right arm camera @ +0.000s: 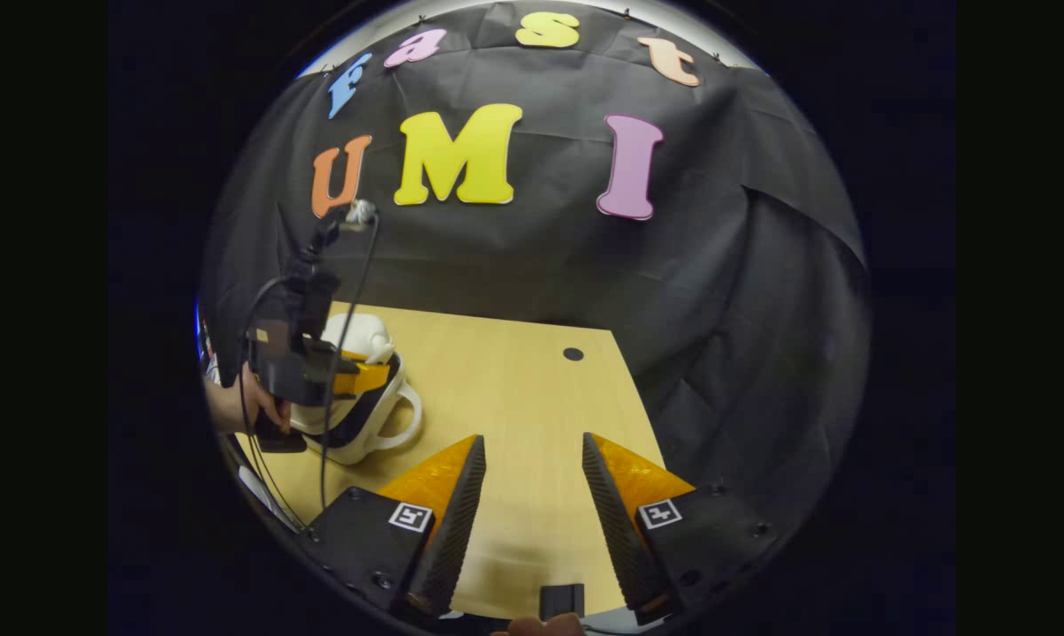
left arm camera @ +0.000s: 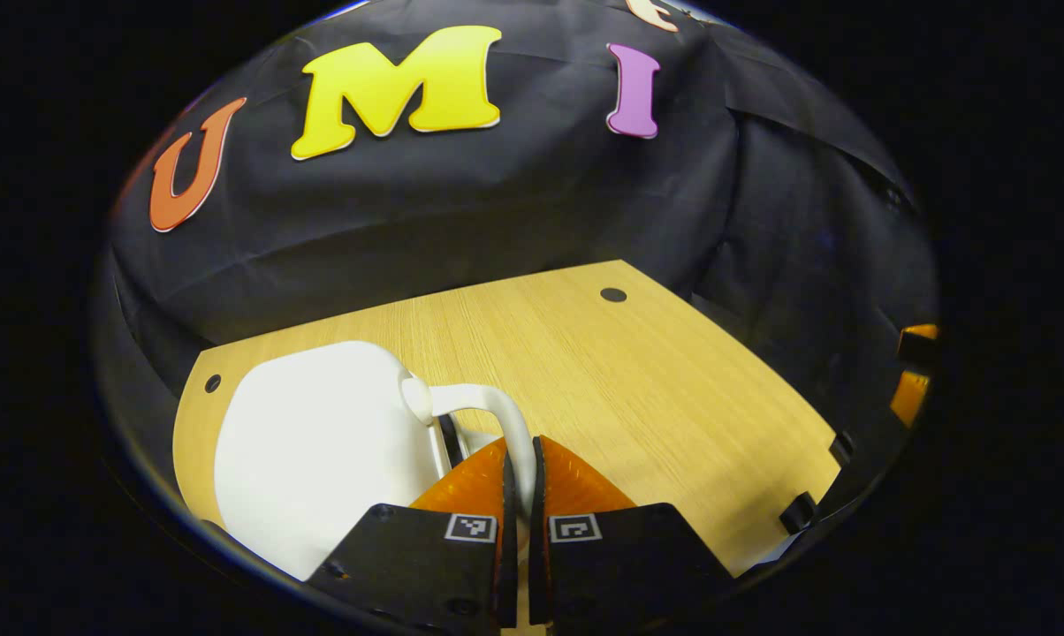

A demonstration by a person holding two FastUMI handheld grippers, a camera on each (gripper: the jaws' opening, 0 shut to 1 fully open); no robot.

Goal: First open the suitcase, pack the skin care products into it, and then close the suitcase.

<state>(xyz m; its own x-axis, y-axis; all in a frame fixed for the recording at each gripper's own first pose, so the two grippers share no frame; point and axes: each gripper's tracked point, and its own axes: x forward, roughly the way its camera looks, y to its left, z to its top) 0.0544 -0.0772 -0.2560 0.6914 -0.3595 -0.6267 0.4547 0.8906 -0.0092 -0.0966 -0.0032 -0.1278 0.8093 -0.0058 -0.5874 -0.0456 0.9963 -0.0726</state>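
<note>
In the left gripper view, the left gripper (left arm camera: 520, 468) has its two fingers drawn almost together, both pressing on the white handle (left arm camera: 497, 415) of the white suitcase (left arm camera: 320, 442), which runs down into the narrow slot between them. The one suitcase lies on the wooden table (left arm camera: 638, 389) at the near left, its smooth shell facing up. In the right gripper view, the right gripper (right arm camera: 532, 459) stands wide apart above bare tabletop, its fingers gripping and touching nothing. Farther off at the left of that view, a hand (right arm camera: 231, 402) holds the left gripper against the suitcase (right arm camera: 360, 340), whose looped handle (right arm camera: 404, 420) juts toward the table's middle. Each finger carries a small square black-and-white marker; no readable brand or writing shows on the suitcase. One dark round hole (right arm camera: 573, 354) sits in the table near the back wall.
</note>
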